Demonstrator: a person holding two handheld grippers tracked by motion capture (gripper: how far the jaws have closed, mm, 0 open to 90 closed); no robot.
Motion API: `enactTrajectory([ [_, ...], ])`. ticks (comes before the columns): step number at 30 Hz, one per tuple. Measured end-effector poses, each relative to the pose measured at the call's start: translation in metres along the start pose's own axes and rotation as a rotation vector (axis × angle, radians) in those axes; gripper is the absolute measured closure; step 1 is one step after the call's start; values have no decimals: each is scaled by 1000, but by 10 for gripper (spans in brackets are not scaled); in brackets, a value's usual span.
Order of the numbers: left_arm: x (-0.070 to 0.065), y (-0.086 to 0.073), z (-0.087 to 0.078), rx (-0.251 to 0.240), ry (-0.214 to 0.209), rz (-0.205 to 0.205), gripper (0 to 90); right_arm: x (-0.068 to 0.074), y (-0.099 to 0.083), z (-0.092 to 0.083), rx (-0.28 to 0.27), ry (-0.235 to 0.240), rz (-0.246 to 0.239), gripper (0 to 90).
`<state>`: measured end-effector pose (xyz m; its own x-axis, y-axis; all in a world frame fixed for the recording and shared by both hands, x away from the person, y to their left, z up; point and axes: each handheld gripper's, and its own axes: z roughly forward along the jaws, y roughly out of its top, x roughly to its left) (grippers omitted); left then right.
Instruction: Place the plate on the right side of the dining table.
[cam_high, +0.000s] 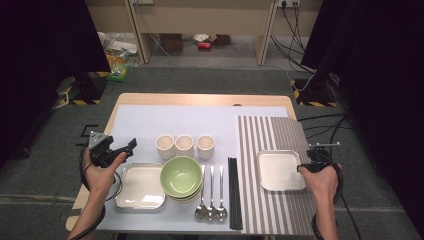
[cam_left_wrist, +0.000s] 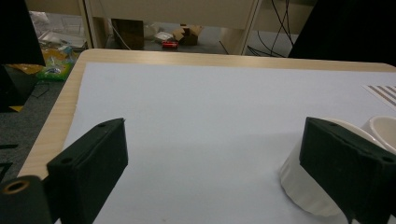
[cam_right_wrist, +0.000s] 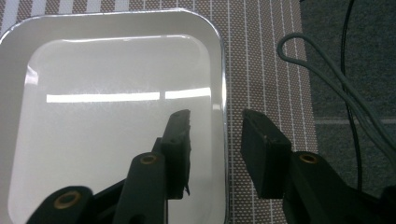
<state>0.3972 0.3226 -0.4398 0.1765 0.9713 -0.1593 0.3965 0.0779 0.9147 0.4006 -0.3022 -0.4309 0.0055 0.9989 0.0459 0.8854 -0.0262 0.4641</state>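
One plate placed, rest of setting still to go.
Striped woven placemat (cam_high: 272, 175), right half of frame, carries the square glossy white plate (cam_high: 280, 170), flat w/ rounded corners; right gripper (cam_right_wrist: 215, 140) fingers released, straddling its right rim, not pressing. 2nd plate (cam_high: 141, 186), green bowls (cam_high: 181, 176), ribbed cups (cam_high: 184, 146), chopsticks (cam_high: 233, 192), steel spoons (cam_high: 211, 192) wait centre-left on surface. Left gripper (cam_left_wrist: 210, 154) fingers wide, empty.

right gripper (cam_right_wrist: 215, 140) jaws parted, straddling the plate's right rim | square white plate (cam_right_wrist: 107, 116) flat on striped placemat (cam_right_wrist: 266, 60), one jaw over its inside, one outside, pads clear of rim | grey cable (cam_right_wrist: 327, 79) looping over dark floor (cam_right_wrist: 355, 46)
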Motion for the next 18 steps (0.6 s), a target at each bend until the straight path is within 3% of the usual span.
enactTrajectory([
  [7, 2, 0, 0, -2, 5, -8, 71, 9, 4, -3, -41, 3, -14, 599],
  [18, 1, 0, -1, 2, -2, -3, 73, 20, 11, -6, -47, 1, -43, 593],
])
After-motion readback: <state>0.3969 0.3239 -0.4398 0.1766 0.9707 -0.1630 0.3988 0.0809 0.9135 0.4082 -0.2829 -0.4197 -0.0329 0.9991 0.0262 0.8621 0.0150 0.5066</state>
